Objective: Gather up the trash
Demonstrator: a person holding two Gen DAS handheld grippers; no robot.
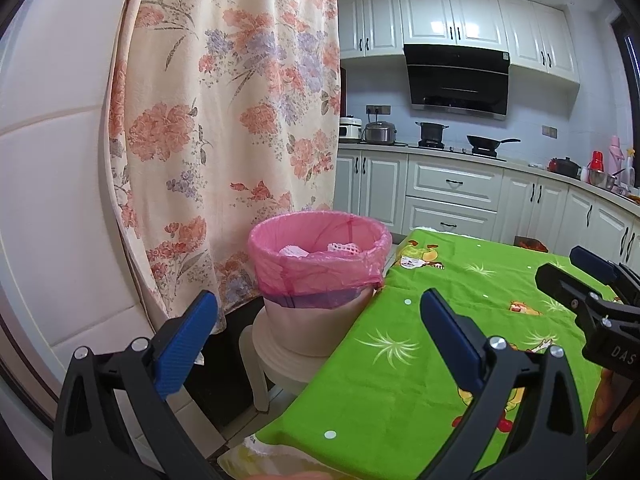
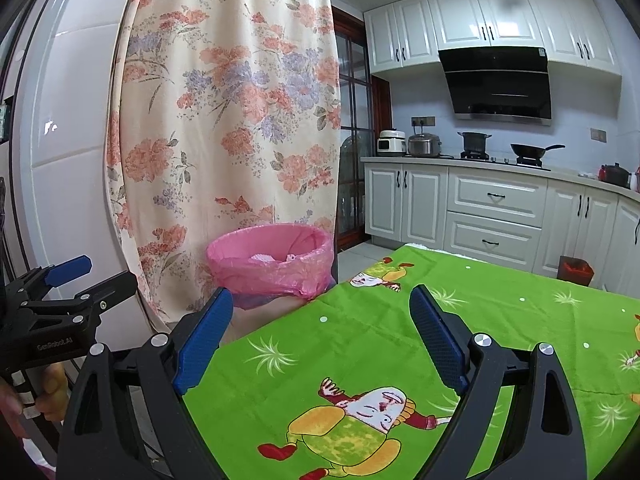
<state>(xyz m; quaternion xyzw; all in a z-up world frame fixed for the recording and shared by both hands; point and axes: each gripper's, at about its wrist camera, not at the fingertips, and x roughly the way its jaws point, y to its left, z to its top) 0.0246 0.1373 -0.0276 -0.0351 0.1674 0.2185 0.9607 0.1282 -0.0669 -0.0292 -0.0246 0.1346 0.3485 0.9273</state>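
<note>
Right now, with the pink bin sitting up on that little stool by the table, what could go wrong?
1. The bin sits raised on a white stool at the edge of the green tablecloth, so a bump might tip it over.
2. The pink bag is only folded over the rim and could slip inside.
3. The floral curtain hangs just behind the bin, so open jaws could snag it.

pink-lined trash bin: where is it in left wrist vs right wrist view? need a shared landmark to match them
Left wrist: the round white trash bin with pink plastic liner sits centre, slightly below the middle, beside the near left corner of the green cartoon-print tablecloth.
Right wrist: the bin is left of centre, partly hidden by the table edge.
Shared landmark: the floral curtain hangs directly behind it in both.
</note>
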